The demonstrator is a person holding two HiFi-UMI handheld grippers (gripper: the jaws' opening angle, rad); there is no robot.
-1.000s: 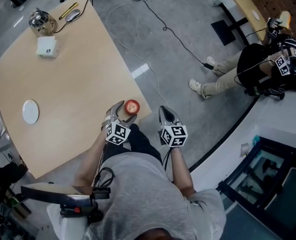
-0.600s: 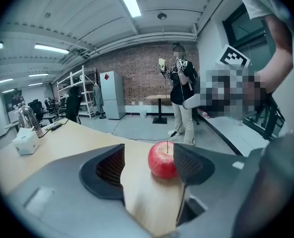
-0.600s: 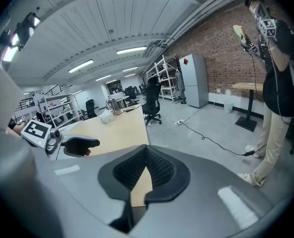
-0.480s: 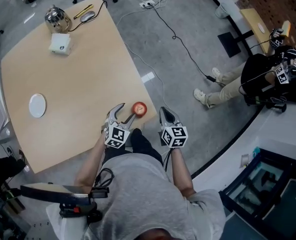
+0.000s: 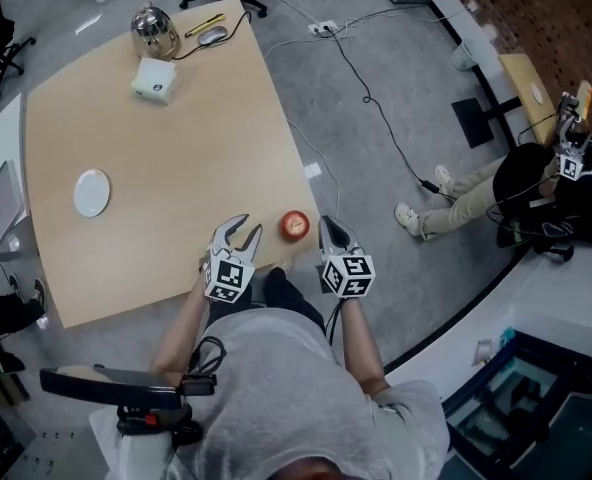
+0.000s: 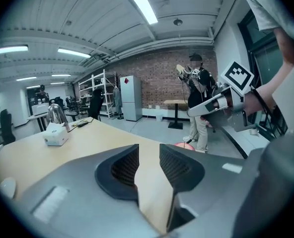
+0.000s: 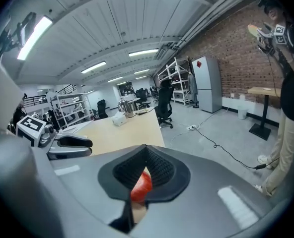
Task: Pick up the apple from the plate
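The red apple (image 5: 294,224) lies on the bare wooden table (image 5: 146,168) close to its near right corner, away from the empty white plate (image 5: 92,192) at the table's left. My left gripper (image 5: 246,226) hovers just left of the apple, apart from it; its jaws have just been closing, stand open, and hold nothing. In the left gripper view the apple (image 6: 184,145) peeks out past the right jaw. My right gripper (image 5: 326,222) is shut just right of the apple, off the table's edge. In the right gripper view the apple (image 7: 141,185) shows behind the closed jaws.
A metal kettle (image 5: 154,30) and a white box (image 5: 155,80) stand at the table's far end. Cables (image 5: 376,108) run over the grey floor to the right. A person (image 5: 516,193) with grippers sits on the floor at the far right.
The left gripper has drawn back to the left off the apple and its jaws have narrowed. The apple stays on the table near the corner. Both grippers have shifted a little.
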